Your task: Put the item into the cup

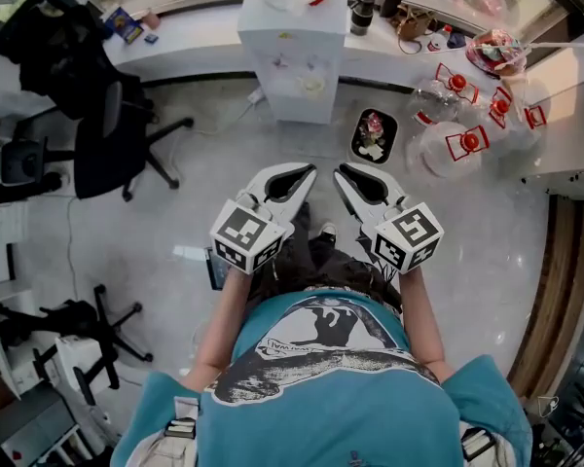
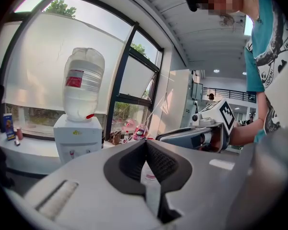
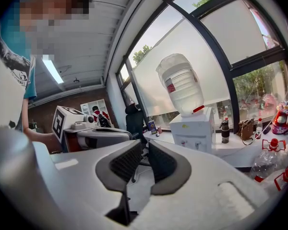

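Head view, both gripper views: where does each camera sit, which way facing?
Head view: on the head, steeply down at the floor; shirt, forearms, left hand-held gripper, right hand-held gripper.
Left gripper view: on it, roughly level toward water dispenser; own jaws, torso.
Right gripper view: likewise; own jaws, torso.
Shared: the water dispenser, all three.

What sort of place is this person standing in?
Most likely an office or lab workroom: a water dispenser with a big bottle stands by large windows, wheeled office chairs are nearby, and a long cluttered counter runs along the wall.
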